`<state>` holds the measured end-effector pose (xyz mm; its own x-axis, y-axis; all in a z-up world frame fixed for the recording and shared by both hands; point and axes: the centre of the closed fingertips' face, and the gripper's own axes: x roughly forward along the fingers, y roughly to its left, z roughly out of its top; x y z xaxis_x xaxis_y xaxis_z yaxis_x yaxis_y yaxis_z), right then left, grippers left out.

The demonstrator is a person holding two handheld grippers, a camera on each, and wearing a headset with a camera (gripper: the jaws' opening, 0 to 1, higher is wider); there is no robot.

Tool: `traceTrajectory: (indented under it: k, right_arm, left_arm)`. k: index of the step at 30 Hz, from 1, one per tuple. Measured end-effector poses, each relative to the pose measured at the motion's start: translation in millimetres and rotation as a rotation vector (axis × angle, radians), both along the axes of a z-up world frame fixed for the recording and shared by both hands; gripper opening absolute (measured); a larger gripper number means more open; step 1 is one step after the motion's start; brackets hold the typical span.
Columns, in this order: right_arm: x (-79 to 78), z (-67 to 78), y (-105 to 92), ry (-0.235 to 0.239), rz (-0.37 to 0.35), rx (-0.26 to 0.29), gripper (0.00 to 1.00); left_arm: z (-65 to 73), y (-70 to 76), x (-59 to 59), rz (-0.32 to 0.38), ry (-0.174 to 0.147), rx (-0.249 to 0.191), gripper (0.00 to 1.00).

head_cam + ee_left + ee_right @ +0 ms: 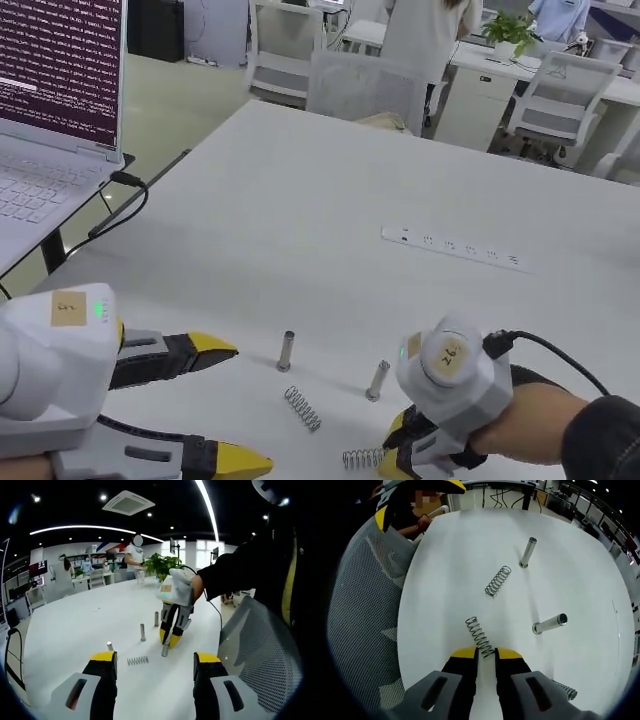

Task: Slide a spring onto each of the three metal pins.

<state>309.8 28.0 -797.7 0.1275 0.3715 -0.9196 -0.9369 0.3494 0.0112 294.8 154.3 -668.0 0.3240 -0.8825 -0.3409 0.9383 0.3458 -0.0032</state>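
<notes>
- Near the desk's [300, 200] front edge, you are holding the right gripper [486, 653] with its jaws almost together. They are pinching one end of the held spring [479, 632], and the rest of it is sticking out past the fingertips.
- You are holding the left gripper [155, 657] at the front left with its jaws spread wide, gripping nothing and pointing across the desk at the right gripper.
- Three metal pins are standing upright in a row between your grippers: the near pin [109, 645], the middle pin [142, 632] and the far pin [156, 619], which is just beside the right gripper.
- The loose spring [302, 408] is lying flat, nearer the front edge than the pins.
- A third spring [565, 689] is lying partly hidden beside the right gripper's body.
- A laptop [50, 110] is sitting by the left edge.
</notes>
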Motion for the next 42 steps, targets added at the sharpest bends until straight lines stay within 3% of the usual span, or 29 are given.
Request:
traceTrajectory:
  k: [7, 17, 24, 33, 36, 42]
  right_arm:
    - [-3.3, 0.8, 5.4, -0.011, 0.043, 0.013, 0.15]
    - [-2.3, -0.6, 0.1, -0.044, 0.098, -0.018, 0.09]
    - [-2.9, 3.2, 2.7, -0.035, 0.082, 0.005, 0.08]
    - [-6.7, 30.4, 12.8, -0.034, 0.072, 0.035, 0.08]
    - [-15.7, 50.3, 29.2, -0.029, 0.101, 0.084, 0.08]
    - [-26.2, 82.4, 56.2, -0.055, 0.178, 0.128, 0.08]
  left_arm:
    - [0.3, 0.9, -0.8, 0.002, 0.000, 0.001, 0.57]
    - [0.2, 0.8, 0.4, 0.006, 0.000, -0.002, 0.57]
    - [-3.3, -1.5, -1.5, -0.007, 0.005, 0.005, 0.56]
    - [-11.7, -10.4, -5.5, -0.054, 0.013, 0.025, 0.54]
    - [-12.8, -12.0, -6.1, -0.066, 0.013, 0.025, 0.53]
    - [-11.8, -14.6, -8.0, -0.092, 0.004, 0.019, 0.46]
